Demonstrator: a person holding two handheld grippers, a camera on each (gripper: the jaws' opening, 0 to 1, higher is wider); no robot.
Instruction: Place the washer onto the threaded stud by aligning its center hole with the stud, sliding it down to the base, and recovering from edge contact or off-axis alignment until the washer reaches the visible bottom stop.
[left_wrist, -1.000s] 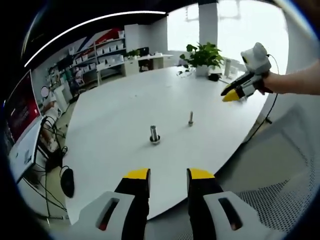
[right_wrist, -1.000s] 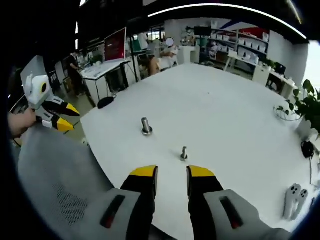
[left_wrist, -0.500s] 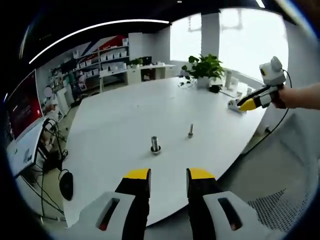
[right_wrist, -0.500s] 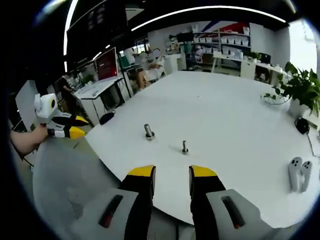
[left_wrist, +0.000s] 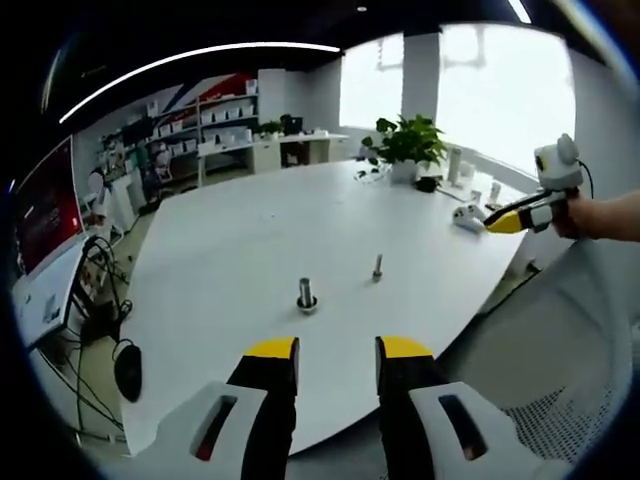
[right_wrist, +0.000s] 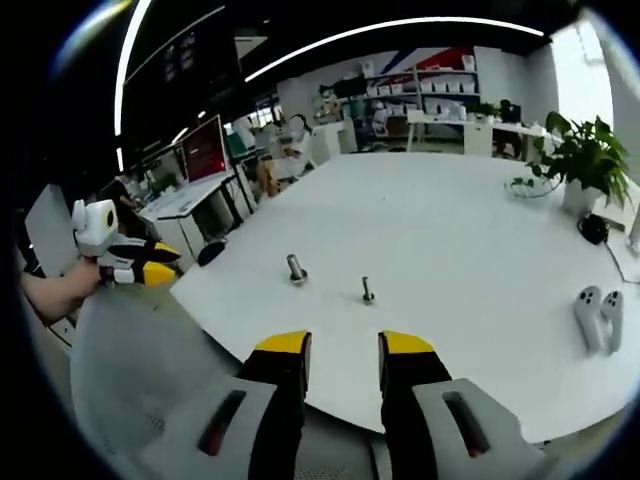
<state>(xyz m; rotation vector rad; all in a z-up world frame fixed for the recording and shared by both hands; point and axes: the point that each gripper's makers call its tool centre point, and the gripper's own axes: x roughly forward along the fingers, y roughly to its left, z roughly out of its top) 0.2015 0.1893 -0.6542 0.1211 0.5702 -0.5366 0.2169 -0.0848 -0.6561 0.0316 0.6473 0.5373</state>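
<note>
Two metal studs stand upright on the white round table (left_wrist: 230, 230). The thicker stud (left_wrist: 307, 294) (right_wrist: 297, 269) has a wider ring at its foot; whether that ring is the washer is too small to tell. The thinner threaded stud (left_wrist: 378, 266) (right_wrist: 368, 291) stands beside it. My left gripper (left_wrist: 337, 350) hovers off the table's near edge, open, with nothing between its jaws; it enters the right gripper view (right_wrist: 135, 262) in a hand. My right gripper (right_wrist: 343, 343) is open and empty too, and it appears far right in the left gripper view (left_wrist: 520, 215).
A potted plant (left_wrist: 408, 140) (right_wrist: 583, 160) and a pair of white controllers (right_wrist: 598, 316) sit near the table's far rim. A grey mesh chair (left_wrist: 560, 350) (right_wrist: 130, 370) lies under both hands. Desks, a red screen (left_wrist: 40, 210) and shelves stand beyond.
Both hands have drawn back from the table and lifted a little, so the studs look smaller. The right gripper has swung farther from the table's edge. Neither stud has moved.
</note>
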